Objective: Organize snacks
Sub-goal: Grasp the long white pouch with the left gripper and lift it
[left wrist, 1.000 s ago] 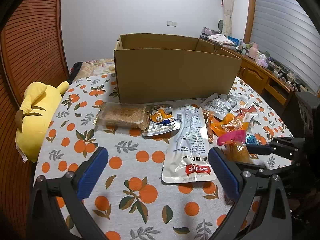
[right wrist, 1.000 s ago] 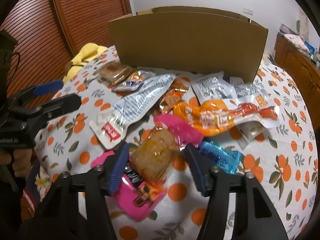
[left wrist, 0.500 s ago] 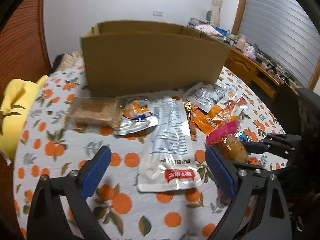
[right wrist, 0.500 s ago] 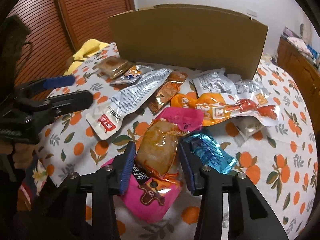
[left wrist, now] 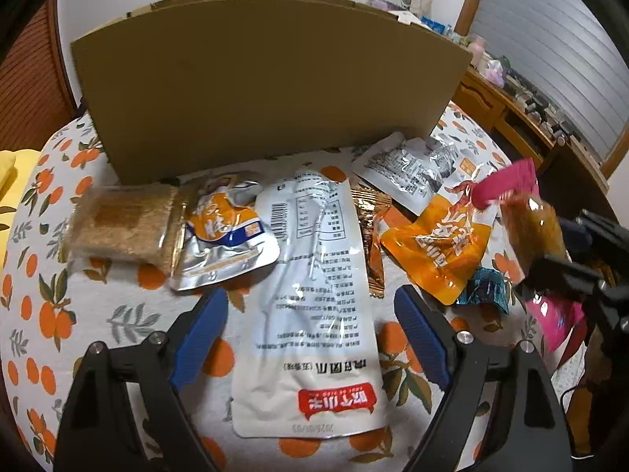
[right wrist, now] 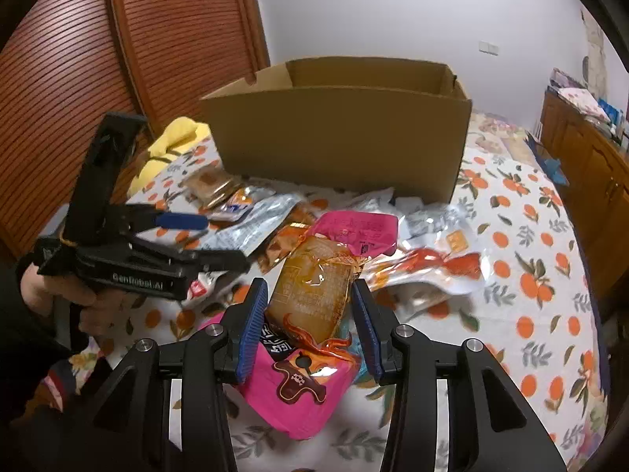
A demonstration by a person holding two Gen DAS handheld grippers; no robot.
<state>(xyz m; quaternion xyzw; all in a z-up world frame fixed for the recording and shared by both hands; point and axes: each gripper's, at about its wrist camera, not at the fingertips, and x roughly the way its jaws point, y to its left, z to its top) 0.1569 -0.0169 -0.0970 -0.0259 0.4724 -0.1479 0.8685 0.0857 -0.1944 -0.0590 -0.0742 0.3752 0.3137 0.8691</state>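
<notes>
The cardboard box [right wrist: 342, 126] stands open-topped at the far side of the surface [right wrist: 530, 275], which is covered by a cloth printed with oranges. From the right wrist view only the upper inside walls of the box show, and nothing can be seen in it; its floor is hidden.

The right gripper [right wrist: 310, 314] is clamped on a pink-topped pouch with a clear window of brown food [right wrist: 314, 287], its blue pads pressing both sides, and the pouch is lifted clear of the pile. Just below it lies a pink packet [right wrist: 302, 393] on the cloth.

The left gripper [left wrist: 310, 338] hovers over a long white pouch with a red label [left wrist: 314, 314], which lies flat between the two pads. Its jaws have just been closing but are still apart, the pads not touching the pouch.

The other snacks lie loose on the surface in front of the box. A clear-wrapped brown cake [left wrist: 122, 228] sits at the left, touching a silver and orange packet [left wrist: 224, 236]. To the right of the white pouch are a narrow brown packet [left wrist: 373, 244], an orange pouch [left wrist: 440, 244], a small blue wrapper [left wrist: 485, 289] and a silver packet with printed text [left wrist: 409, 173] near the box's front wall.

A yellow soft toy [right wrist: 173, 145] lies beside the surface at the left of the box.
</notes>
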